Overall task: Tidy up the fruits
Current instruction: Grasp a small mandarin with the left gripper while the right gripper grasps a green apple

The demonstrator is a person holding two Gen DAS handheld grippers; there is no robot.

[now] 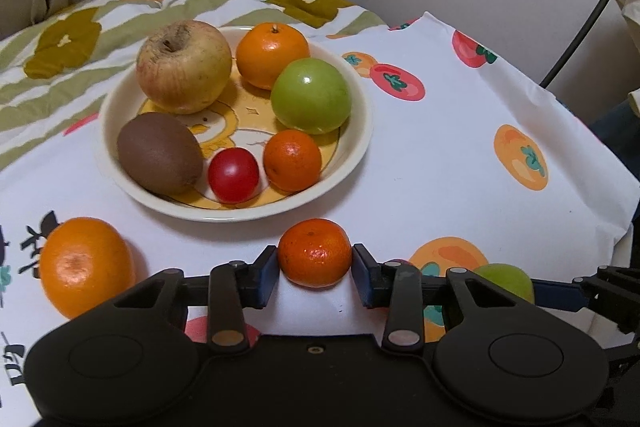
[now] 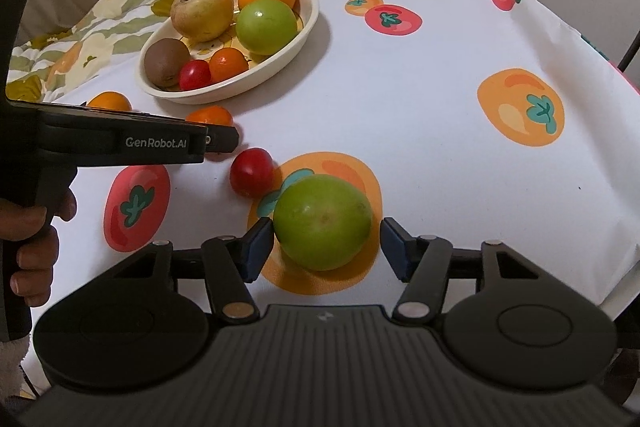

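My left gripper (image 1: 315, 255) is shut on a small mandarin (image 1: 315, 247) that rests on the white fruit-print cloth, both blue pads against its sides. My right gripper (image 2: 325, 231) is open around a green apple (image 2: 322, 221) on the cloth; the left pad is at its skin and a gap shows at the right pad. A cream plate (image 1: 224, 217) behind holds a yellow-red apple (image 1: 184, 67), an orange (image 1: 272, 53), a green apple (image 1: 311, 97), a kiwi (image 1: 159, 153), a red plum-like fruit (image 1: 233, 175) and a small mandarin (image 1: 292, 159).
A loose orange (image 1: 84, 267) lies on the cloth left of my left gripper. A loose red fruit (image 2: 251, 172) sits just beyond the green apple. A striped quilt (image 1: 80, 39) is bunched behind the plate. The table edge (image 2: 624, 227) drops off at the right.
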